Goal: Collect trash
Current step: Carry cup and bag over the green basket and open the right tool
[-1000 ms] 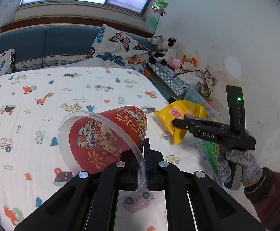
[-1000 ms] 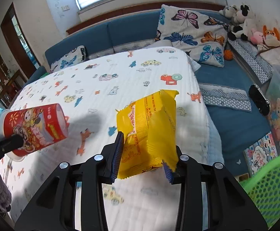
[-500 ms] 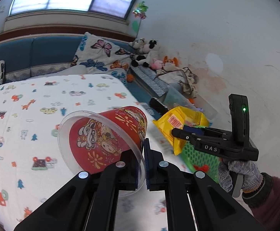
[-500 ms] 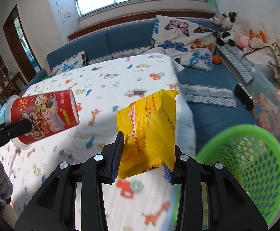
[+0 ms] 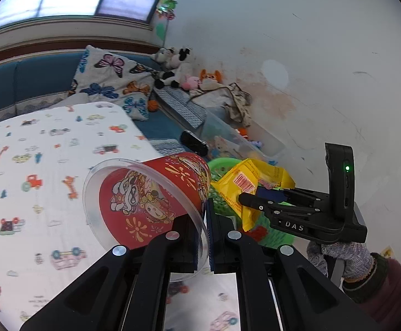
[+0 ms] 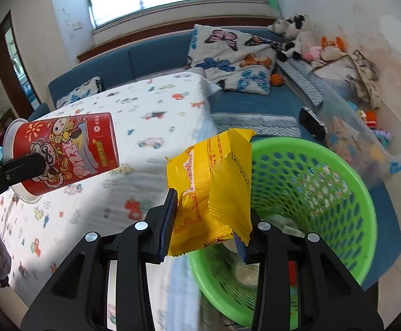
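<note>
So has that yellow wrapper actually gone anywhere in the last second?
Yes. The yellow wrapper, clamped in the right gripper, has travelled off the printed bedsheet toward the green basket, now at its rim.

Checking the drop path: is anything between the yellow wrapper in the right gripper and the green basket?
Nothing visible. The yellow wrapper, clamped in the right gripper, hangs at the green basket rim, open mouth just beyond. The red cup is off to the left.

Yellow wrapper (image 6: 211, 190) in right claw (image 6: 204, 234) over green basket (image 6: 346, 193)
</note>
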Demonstrator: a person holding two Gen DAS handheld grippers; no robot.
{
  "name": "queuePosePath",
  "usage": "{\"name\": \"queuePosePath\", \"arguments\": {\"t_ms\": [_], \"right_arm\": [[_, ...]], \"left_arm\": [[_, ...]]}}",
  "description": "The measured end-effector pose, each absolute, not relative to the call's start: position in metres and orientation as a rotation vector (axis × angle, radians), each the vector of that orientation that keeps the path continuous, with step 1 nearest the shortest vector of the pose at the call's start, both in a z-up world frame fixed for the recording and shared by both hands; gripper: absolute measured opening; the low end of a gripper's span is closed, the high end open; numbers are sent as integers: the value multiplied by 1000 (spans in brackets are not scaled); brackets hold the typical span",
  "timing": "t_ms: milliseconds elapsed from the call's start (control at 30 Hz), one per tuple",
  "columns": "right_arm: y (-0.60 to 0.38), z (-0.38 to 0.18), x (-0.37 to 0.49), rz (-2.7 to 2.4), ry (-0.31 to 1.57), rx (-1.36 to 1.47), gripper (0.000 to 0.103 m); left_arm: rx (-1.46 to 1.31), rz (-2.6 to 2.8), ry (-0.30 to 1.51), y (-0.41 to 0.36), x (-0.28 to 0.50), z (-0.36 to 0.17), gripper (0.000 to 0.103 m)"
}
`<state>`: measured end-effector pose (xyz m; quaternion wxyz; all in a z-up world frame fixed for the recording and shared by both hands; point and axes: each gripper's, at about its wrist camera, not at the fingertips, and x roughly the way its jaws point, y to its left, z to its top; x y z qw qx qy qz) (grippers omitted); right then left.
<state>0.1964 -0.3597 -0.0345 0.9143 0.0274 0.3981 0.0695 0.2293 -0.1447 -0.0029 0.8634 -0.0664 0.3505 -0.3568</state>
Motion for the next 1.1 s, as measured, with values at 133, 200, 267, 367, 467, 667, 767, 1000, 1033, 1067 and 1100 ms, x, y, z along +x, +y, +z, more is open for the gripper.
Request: {"name": "queuePosePath", "arguments": {"t_ms": [133,200,267,367,467,667,767,1000,1033,1067,1100], "right_arm": [[-379,-36,183,107,825,66,38],[-389,-37,176,87,827,67,38],[-398,-38,171,65,829,67,39],[-412,-41,165,31,833,70,40],[-426,-45,163,7,843,85,41],[-447,-51,158,-35,855,98,44],[-456,-53,157,-50,857,108,47],[-472,-55,155,-67,859,125,52],[-474,-54,155,-67,858,127,54],[-476,-54,153,-71,856,130,55],[-478,-53,151,-74,853,134,57]], "left_arm": [[-130,-775,743,-165,227,-4,5],[-119,-784,746,-175,224,-4,5],[-108,-799,748,-186,222,-3,5],[-95,-818,749,-199,219,-3,5],[-81,-831,753,-209,217,-4,5],[-61,-851,772,-230,217,-8,5],[-53,-859,779,-239,218,-10,5],[-43,-873,795,-257,220,-14,5],[-41,-876,801,-261,221,-16,5],[-40,-878,805,-263,220,-16,5],[-39,-880,810,-265,221,-18,5]]}}
